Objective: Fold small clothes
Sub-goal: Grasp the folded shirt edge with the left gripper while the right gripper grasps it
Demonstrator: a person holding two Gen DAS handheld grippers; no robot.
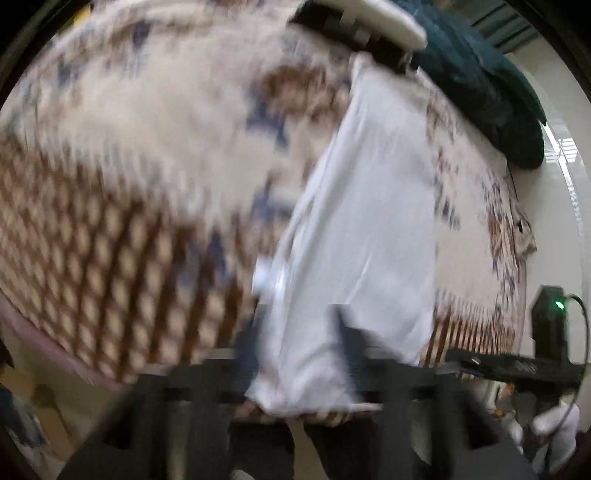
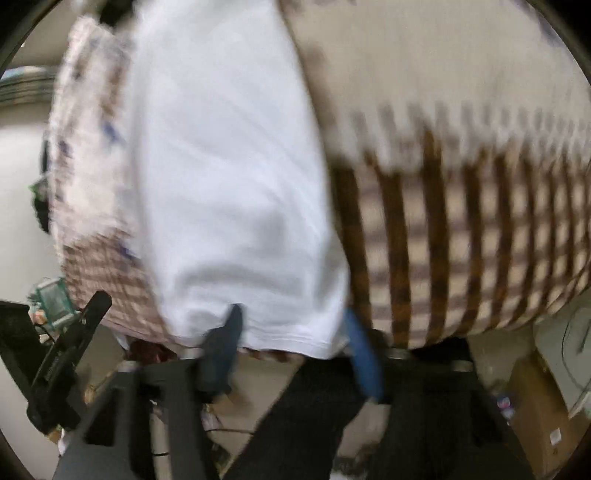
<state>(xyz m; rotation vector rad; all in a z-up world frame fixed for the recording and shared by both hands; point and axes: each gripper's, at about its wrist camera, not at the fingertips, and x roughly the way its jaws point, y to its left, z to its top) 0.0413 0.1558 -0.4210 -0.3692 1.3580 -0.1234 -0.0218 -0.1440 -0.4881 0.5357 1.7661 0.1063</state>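
A small white garment (image 1: 365, 206) lies folded into a long strip on the patterned tablecloth (image 1: 129, 147), reaching the table's near edge. It also shows in the right wrist view (image 2: 221, 177). My left gripper (image 1: 299, 332) is open, its dark fingers either side of the garment's near left end. My right gripper (image 2: 295, 332) is open, its blue-padded fingers (image 2: 360, 354) straddling the garment's near hem at the table edge. Both views are motion-blurred.
A dark teal cloth pile (image 1: 480, 85) sits at the far right of the table, with a white object (image 1: 373, 22) beside it. The other gripper's body (image 2: 66, 354) shows low left. A cardboard box (image 2: 539, 410) stands on the floor.
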